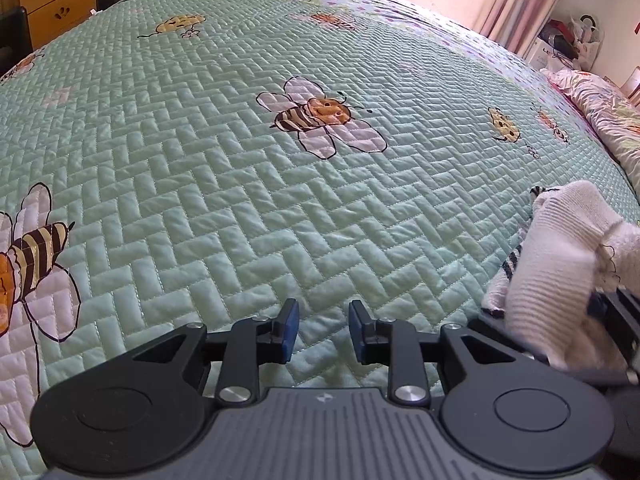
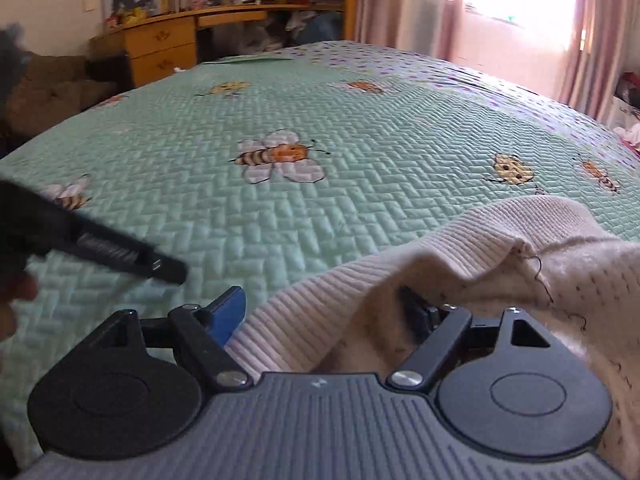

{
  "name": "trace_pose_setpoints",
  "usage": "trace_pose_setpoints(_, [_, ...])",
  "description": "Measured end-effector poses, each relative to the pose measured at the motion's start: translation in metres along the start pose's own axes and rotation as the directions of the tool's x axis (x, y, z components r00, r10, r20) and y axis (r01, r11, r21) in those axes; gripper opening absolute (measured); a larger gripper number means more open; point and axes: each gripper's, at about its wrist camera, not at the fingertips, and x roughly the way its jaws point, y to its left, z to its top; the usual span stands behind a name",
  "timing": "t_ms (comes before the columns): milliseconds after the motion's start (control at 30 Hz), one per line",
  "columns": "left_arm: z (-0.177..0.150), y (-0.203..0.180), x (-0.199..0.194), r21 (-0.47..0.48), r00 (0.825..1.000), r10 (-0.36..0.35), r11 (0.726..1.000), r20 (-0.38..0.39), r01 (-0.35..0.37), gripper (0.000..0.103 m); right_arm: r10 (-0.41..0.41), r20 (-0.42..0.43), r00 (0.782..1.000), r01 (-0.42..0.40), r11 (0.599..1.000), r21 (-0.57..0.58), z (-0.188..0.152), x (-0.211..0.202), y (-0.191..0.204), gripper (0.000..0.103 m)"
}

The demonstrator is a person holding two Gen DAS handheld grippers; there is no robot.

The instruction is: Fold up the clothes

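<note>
On the left my left gripper (image 1: 324, 330) hangs part-open and empty over the green bee quilt (image 1: 240, 184) on the bed, while at near right my right gripper (image 2: 324, 316) gapes wide, the white ribbed garment (image 2: 460, 248) draped loosely between its fingers.

The garment (image 2: 460, 264) lies on the quilt (image 2: 320, 208), at its near right part, and drapes over the right gripper (image 2: 324, 316). The left gripper (image 1: 324, 334) is to its left. The desk (image 2: 168, 40) stands behind the bed.
</note>
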Motion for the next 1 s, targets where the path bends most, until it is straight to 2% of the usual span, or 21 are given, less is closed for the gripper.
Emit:
trace_pose_setpoints(133, [0.000,-0.002,0.001,0.011,1.000,0.000,1.000,-0.002,0.000,0.037,0.033,-0.019,0.999,-0.034,0.997,-0.066,-0.014,-0.028,0.005,0.083])
trace_pose_setpoints(200, [-0.001,-0.007,0.000,0.036,1.000,-0.006,0.999,0.004,0.006,0.045,0.055,-0.010,0.998,-0.056,0.997,-0.050,-0.020,-0.048,-0.004,0.083])
trace_pose_setpoints(233, [-0.001,-0.012,-0.002,0.060,1.000,-0.016,0.998,0.013,0.015,0.055,0.067,-0.005,0.998,-0.067,0.997,-0.040,-0.023,-0.059,-0.008,0.082])
trace_pose_setpoints(267, [-0.002,-0.018,-0.004,0.085,0.999,-0.027,0.996,0.022,0.025,0.063,0.079,0.011,0.997,-0.079,0.997,0.001,-0.026,-0.070,-0.018,0.082])
trace_pose_setpoints(333, [-0.005,-0.032,-0.011,0.135,0.996,-0.071,0.989,0.049,0.064,0.070,0.075,0.057,0.996,-0.080,0.992,0.100,-0.029,-0.092,-0.040,0.082])
trace_pose_setpoints(467, [-0.010,-0.061,-0.033,0.233,0.979,-0.162,0.964,0.124,0.130,0.087,-0.019,0.134,0.991,-0.020,0.958,0.285,-0.041,-0.127,-0.082,0.082])
trace_pose_setpoints(567, [-0.013,-0.081,-0.043,0.296,0.967,-0.191,0.946,0.170,0.135,0.099,-0.163,0.123,0.979,0.115,0.938,0.327,-0.053,-0.137,-0.104,0.082])
trace_pose_setpoints(600, [-0.013,-0.089,-0.041,0.313,0.970,-0.185,0.941,0.161,0.127,0.100,-0.204,0.109,0.973,0.157,0.928,0.337,-0.058,-0.136,-0.109,0.082])
trace_pose_setpoints(633, [-0.014,-0.097,-0.038,0.329,0.973,-0.176,0.937,0.149,0.119,0.100,-0.242,0.094,0.966,0.197,0.917,0.346,-0.062,-0.135,-0.114,0.082])
trace_pose_setpoints(767, [-0.013,-0.129,-0.010,0.392,0.991,-0.108,0.918,0.077,0.069,0.100,-0.288,0.048,0.956,0.242,0.872,0.425,-0.082,-0.123,-0.140,0.082])
trace_pose_setpoints(867, [-0.011,-0.143,0.010,0.417,0.997,-0.061,0.908,0.045,0.037,0.101,-0.289,0.047,0.956,0.228,0.837,0.498,-0.098,-0.123,-0.157,0.082])
trace_pose_setpoints(900, [-0.011,-0.145,0.011,0.419,0.997,-0.065,0.907,0.039,0.043,0.100,-0.290,0.048,0.956,0.226,0.830,0.510,-0.101,-0.122,-0.160,0.082])
trace_pose_setpoints(933, [-0.010,-0.146,0.011,0.422,0.997,-0.073,0.905,0.034,0.052,0.093,-0.295,0.046,0.955,0.231,0.828,0.511,-0.104,-0.122,-0.162,0.082])
trace_pose_setpoints(967, [-0.009,-0.147,0.010,0.421,0.995,-0.096,0.903,0.014,0.081,0.070,-0.296,0.041,0.954,0.234,0.827,0.511,-0.106,-0.120,-0.163,0.082])
trace_pose_setpoints(1000, [-0.009,-0.148,0.009,0.419,0.992,-0.122,0.901,-0.009,0.115,0.052,-0.290,0.036,0.956,0.232,0.827,0.512,-0.109,-0.120,-0.164,0.082])
